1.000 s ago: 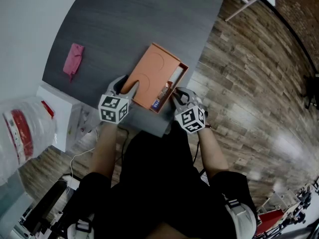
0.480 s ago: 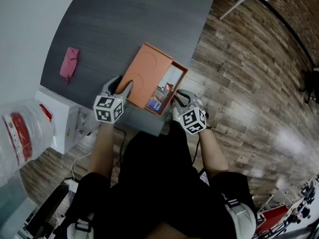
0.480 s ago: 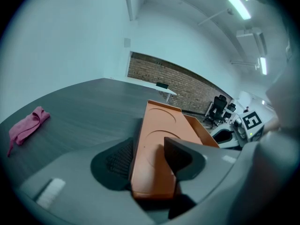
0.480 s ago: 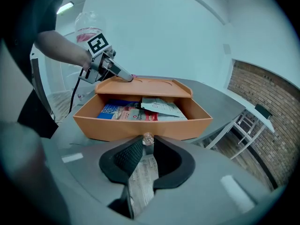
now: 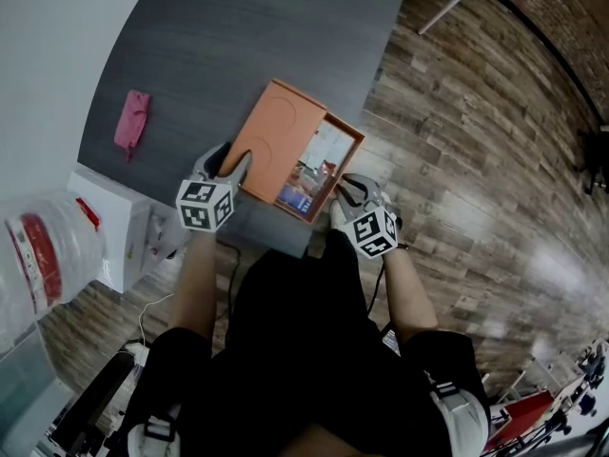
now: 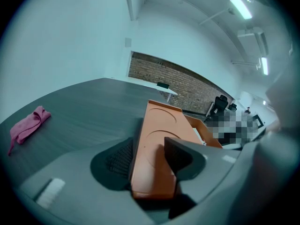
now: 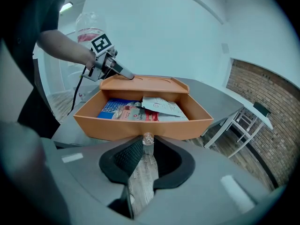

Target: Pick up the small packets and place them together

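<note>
An orange box (image 5: 276, 141) lies on the dark grey table (image 5: 238, 36) near its front edge. Its drawer (image 5: 335, 148) stands pulled out toward the floor side. Inside lie small packets: a blue and red one (image 7: 123, 110) and a white one (image 7: 161, 106); the head view shows these packets (image 5: 303, 187) too. My left gripper (image 6: 150, 156) is shut on the near end of the box's sleeve (image 6: 157, 135). My right gripper (image 7: 146, 146) is shut on the small clear knob (image 7: 148, 138) on the drawer's front wall (image 7: 140, 125).
A pink cloth (image 5: 131, 120) lies on the table's left side. A white shelf (image 5: 114, 227) and a large plastic bottle (image 5: 38, 255) stand left of the table. The drawer overhangs the table's edge above a wooden floor (image 5: 457, 160).
The drawer has slid further out of the box, showing more of the packets. My right gripper has moved with it, away from the box. The left gripper has kept its hold.
</note>
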A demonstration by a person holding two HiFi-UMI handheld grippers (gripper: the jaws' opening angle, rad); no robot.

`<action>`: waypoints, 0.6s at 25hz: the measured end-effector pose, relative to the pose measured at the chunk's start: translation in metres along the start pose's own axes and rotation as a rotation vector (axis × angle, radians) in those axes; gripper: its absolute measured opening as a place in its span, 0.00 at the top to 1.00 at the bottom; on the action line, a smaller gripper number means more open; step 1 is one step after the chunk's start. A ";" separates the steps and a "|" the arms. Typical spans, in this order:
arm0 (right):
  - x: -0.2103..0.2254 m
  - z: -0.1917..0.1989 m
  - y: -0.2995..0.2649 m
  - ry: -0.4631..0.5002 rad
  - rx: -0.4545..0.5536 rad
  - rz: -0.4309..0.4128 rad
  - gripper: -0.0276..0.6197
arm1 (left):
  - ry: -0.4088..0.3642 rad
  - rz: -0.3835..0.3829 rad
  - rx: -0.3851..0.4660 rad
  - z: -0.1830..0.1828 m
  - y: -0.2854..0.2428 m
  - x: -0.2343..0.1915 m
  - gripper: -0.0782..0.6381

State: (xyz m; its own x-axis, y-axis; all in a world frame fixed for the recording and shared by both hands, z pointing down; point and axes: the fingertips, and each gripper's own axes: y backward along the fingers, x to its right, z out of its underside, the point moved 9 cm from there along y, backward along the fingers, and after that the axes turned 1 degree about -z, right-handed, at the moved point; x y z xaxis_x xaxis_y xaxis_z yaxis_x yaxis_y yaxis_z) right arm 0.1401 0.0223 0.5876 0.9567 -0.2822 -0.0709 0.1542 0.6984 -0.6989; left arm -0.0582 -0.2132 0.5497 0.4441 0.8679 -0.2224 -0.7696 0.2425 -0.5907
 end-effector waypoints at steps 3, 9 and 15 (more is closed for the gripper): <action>0.000 0.001 0.001 0.008 0.001 0.005 0.84 | 0.014 0.001 0.000 0.001 0.000 0.000 0.60; 0.000 0.002 -0.001 0.017 -0.008 0.018 0.84 | 0.013 -0.006 0.003 0.003 -0.001 0.000 0.60; 0.003 0.006 0.011 -0.011 -0.012 0.003 0.77 | 0.014 -0.007 0.004 0.004 -0.002 0.001 0.60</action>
State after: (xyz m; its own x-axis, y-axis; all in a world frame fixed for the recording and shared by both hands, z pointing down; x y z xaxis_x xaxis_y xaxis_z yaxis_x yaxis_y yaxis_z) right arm 0.1467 0.0334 0.5839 0.9600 -0.2724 -0.0653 0.1481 0.6914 -0.7071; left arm -0.0581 -0.2114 0.5538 0.4556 0.8602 -0.2290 -0.7686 0.2503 -0.5887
